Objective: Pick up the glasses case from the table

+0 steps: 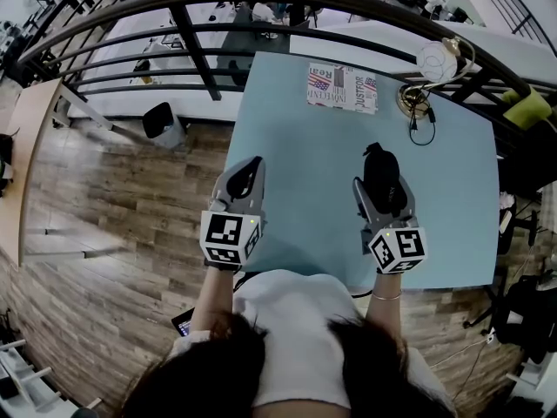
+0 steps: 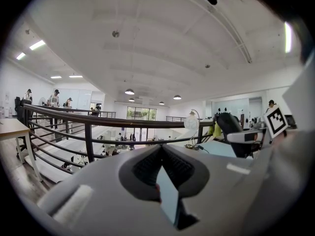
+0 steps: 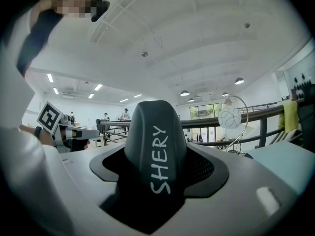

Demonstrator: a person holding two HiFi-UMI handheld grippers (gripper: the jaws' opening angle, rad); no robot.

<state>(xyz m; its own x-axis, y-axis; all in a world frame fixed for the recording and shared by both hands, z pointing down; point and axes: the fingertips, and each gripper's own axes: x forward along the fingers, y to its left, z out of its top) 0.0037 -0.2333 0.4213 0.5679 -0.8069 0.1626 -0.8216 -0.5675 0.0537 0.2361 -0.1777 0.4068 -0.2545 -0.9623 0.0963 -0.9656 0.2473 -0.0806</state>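
Note:
The black glasses case [image 1: 381,171] stands upright between the jaws of my right gripper [image 1: 383,186], held above the right half of the light blue table [image 1: 296,146]. In the right gripper view the case [image 3: 156,151] fills the jaw gap and shows white lettering "SHERY". My right gripper [image 3: 157,181] is shut on it. My left gripper [image 1: 248,169] hovers over the table's left edge, level with the right one. Its jaws [image 2: 161,149] meet at the tips with nothing between them.
A flag-printed card [image 1: 342,87] lies at the table's far side. A white globe lamp [image 1: 439,59] with a brass base [image 1: 413,101] and a black cable [image 1: 424,129] stands at the far right corner. A dark railing [image 1: 261,33] runs behind. Wooden floor [image 1: 113,233] lies to the left.

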